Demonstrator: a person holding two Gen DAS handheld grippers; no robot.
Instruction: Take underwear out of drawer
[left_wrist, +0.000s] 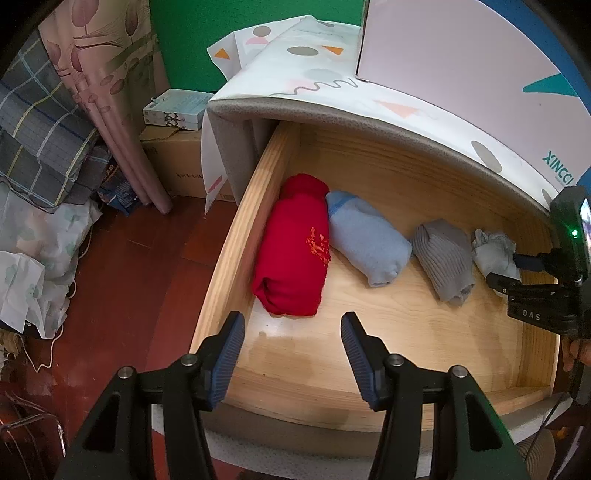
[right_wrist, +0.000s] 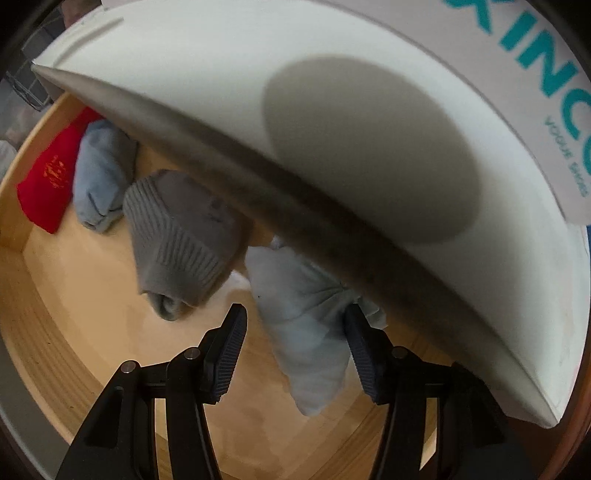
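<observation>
Evenly and fairly brightly lit in the left wrist view, soft indoor light from above. Sharp across the middle; strong fisheye bending toward the rim, with the drawer (left_wrist: 236, 236) edge bowed and black vignette at every corner. Faint sheen on the wooden floor of the drawer near 6 o'clock. Dimmer and softer in the right wrist view. Noticeably blurred throughout, worst on the white patterned desk cover (right_wrist: 369, 147) from 12 to 3 o'clock, too close for focus. Deep shade beneath its edge, falling across the pale blue bundle (right_wrist: 314, 332) near centre. Dark vignette around the rim.
</observation>
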